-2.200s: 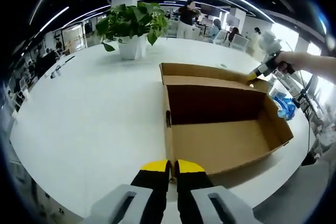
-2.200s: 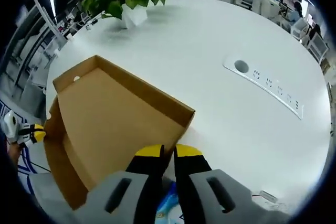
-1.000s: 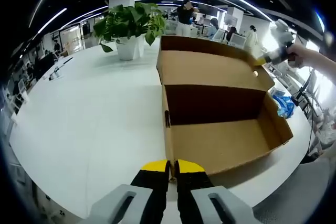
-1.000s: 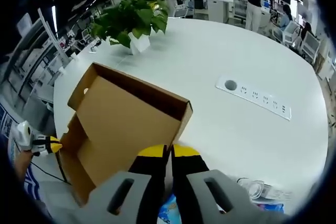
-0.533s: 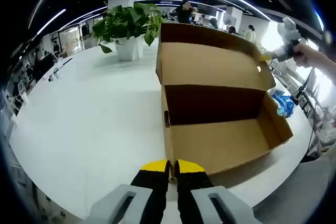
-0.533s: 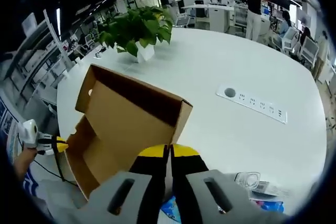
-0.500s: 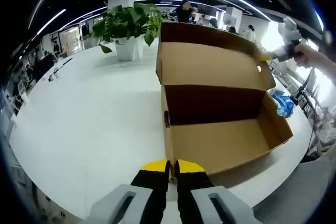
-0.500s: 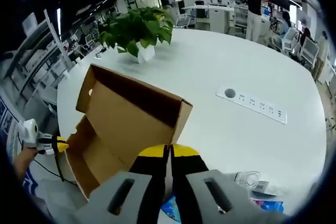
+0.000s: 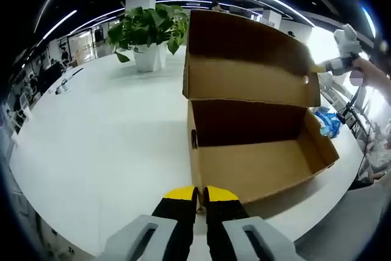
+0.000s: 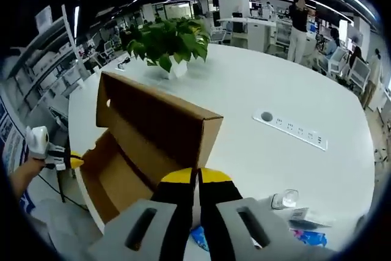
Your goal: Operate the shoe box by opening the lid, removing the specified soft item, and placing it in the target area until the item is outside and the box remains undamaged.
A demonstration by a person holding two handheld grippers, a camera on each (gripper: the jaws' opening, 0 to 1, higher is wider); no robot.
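A brown cardboard shoe box (image 9: 256, 163) stands on the white table (image 9: 104, 139), its inside bare. Its hinged lid (image 9: 244, 59) stands upright over the back wall. My left gripper (image 9: 200, 195) is shut on the box's near corner. My right gripper (image 10: 196, 178) is shut on the lid's (image 10: 153, 120) free edge, and in the left gripper view it shows at the lid's right corner (image 9: 333, 65). The left gripper (image 10: 61, 160) appears at the box's far corner, held by a hand. A blue soft item (image 9: 330, 123) lies on the table past the box's right end.
A potted green plant (image 9: 146, 29) stands behind the box on the left. A power strip (image 10: 293, 131) is set into the table, and a small clear object (image 10: 284, 200) lies near blue packaging (image 10: 201, 236). Desks and people fill the room beyond.
The lid has swung up from lying flat behind the box to standing upright, my right gripper rising with it. The left gripper and the box base have stayed put.
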